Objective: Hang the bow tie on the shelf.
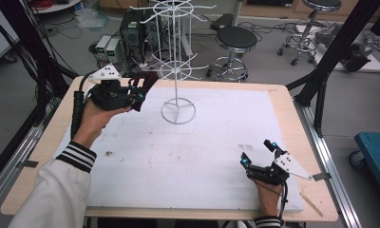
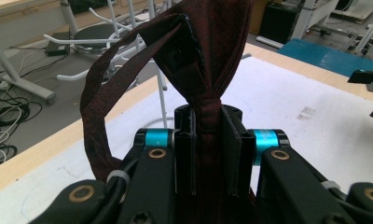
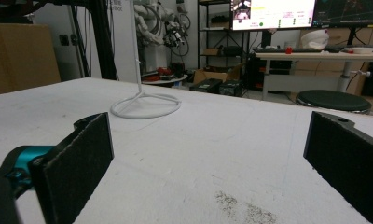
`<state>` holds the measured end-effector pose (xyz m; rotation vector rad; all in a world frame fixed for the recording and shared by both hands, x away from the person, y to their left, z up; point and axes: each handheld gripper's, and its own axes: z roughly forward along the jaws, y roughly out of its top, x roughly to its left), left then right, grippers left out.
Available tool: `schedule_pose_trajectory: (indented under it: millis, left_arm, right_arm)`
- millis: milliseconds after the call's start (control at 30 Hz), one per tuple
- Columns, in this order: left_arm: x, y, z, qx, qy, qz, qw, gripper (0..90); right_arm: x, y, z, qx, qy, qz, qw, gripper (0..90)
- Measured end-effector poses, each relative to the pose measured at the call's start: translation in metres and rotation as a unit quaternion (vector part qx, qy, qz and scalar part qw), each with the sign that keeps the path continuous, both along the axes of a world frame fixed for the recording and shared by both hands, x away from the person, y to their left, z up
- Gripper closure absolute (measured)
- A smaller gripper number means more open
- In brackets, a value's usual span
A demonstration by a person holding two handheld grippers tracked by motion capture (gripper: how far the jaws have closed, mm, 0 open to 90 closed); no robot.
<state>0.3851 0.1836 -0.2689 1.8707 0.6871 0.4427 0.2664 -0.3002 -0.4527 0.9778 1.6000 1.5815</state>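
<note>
Right claw (image 1: 260, 153): rests near the near right corner of the counter (image 1: 283, 102), jaws spread wide with nothing between them; in the right gripper view only bare white mat (image 3: 212, 154) lies ahead of its pads.
White mat: covers most of the counter, scuffed and stained in places.
Left claw (image 1: 137, 92): raised over the far left part of the counter, jaws clamped on a dark red cloth strap (image 2: 208, 56); the left gripper view has the cloth bunched tight between the two pads.
Dark red cloth strap: held off the counter in the left claw, with a loop (image 2: 93, 100) hanging free to one side; it seems to carry a dark clip or buckle, though I cannot tell which.
White wire rack (image 1: 176, 57): stands upright at the far middle of the mat on a ring base, arms radiating at two levels, just right of the strap.
Step in hand, as judged: bringing the strap to a rack arm to hang it.
Doing it well: keep the grip firm, hold the loop open and clear of the pads, approach an arm tip from outside, thread the loop over it, and let go only once it hangs. The right claw could steady the base if the rack tips.
</note>
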Motion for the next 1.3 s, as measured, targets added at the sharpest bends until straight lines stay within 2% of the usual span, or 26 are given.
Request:
schedule_pose_trajectory:
  millis: [500, 767, 1300]
  left_arm:
    - [0.014, -0.014, -0.011, 0.006, 0.018, -0.001, 0.9998, 76.2]
    - [0.02, -0.025, -0.013, 0.014, 0.018, -0.005, 0.9997, 76.2]
    - [0.034, -0.04, -0.022, 0.012, 0.027, 0.0, 0.9996, 76.1]
  right_arm:
    - [0.0, 0.0, 0.0, -0.001, 0.0, 0.001, 1.0, 0.7]
    - [0.0, 0.0, 0.0, -0.001, 0.0, 0.0, 1.0, 0.7]
    - [0.0, 0.0, 0.0, 0.0, 0.0, 0.001, 1.0, 0.7]
